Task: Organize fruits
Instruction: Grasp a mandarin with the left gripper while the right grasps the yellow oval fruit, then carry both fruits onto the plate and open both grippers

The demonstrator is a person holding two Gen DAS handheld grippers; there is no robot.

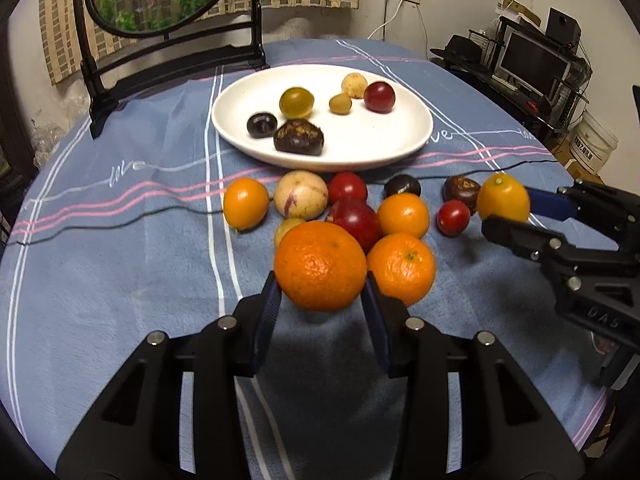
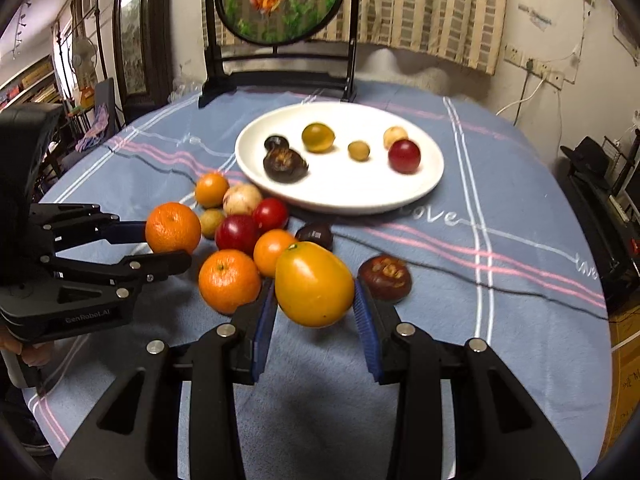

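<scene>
Altogether, six fruits (image 1: 296,102) sit on one plate (image 1: 384,140).

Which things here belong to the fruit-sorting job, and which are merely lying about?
Job: mandarin in left gripper; yellow fruit in right gripper; white plate; loose fruits on the cloth.

Lying about: goldfish screen; black cable; monitor.
</scene>
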